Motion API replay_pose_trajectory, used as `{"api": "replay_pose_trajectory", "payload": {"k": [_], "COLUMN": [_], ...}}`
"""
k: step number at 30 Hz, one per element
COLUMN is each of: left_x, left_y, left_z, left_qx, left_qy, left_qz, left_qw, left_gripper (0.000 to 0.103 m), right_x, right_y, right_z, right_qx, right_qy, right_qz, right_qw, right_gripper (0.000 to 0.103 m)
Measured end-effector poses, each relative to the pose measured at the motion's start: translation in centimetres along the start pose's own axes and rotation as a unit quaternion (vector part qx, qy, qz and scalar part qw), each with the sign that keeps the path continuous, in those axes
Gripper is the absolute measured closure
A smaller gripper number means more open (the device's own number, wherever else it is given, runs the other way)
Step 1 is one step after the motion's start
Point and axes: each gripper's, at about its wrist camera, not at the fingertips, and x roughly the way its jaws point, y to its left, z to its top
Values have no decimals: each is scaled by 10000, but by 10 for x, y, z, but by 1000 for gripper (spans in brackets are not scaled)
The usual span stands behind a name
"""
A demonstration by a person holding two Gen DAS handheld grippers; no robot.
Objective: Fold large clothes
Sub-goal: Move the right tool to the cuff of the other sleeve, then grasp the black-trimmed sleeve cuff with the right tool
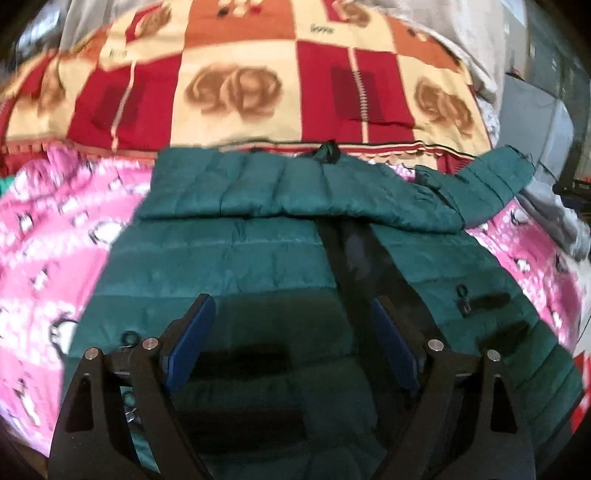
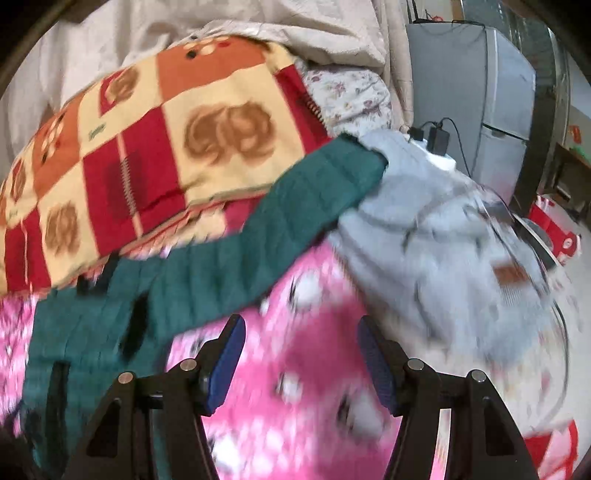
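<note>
Green quilted jacket point(image 1: 229, 258) has one sleeve point(image 1: 295, 195) folded across its chest, the other sleeve point(image 2: 266, 225) still outstretched, while left gripper point(image 1: 295, 347) and right gripper point(image 2: 301, 354) gape empty.

Home bedroom, lived-in. Bed covered with pink penguin-print sheet point(image 1: 55, 236); red-and-cream checked blanket point(image 1: 236, 88) heaped at 12 o'clock; beige duvet point(image 2: 280, 33) bunched behind it. Grey fridge point(image 2: 476, 96) at 2 o'clock in right wrist view, charger plugs with black cables point(image 2: 436, 136) just beside it. Grey knit garment point(image 2: 436, 229) piled on bed edge at 3 o'clock.
</note>
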Motion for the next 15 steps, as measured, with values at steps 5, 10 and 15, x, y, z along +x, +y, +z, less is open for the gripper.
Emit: {"api": "replay_pose_trajectory", "payload": {"k": [5, 10, 15], "left_x": [14, 27, 32], "left_y": [15, 21, 20], "left_z": [9, 8, 8], "left_qx": [-381, -438, -356], "left_qy": [65, 281, 303], "left_qz": [334, 635, 709], "left_qw": [9987, 9966, 9964], "left_gripper": [17, 17, 17], "right_x": [52, 107, 141], "right_y": [-30, -68, -87], "right_z": [67, 107, 123], "right_qx": [195, 825, 1201], "right_qy": [-133, -101, -30], "right_qz": [-220, -165, 177], "right_qw": [9995, 9964, 9926], "right_gripper": [43, 43, 43]}}
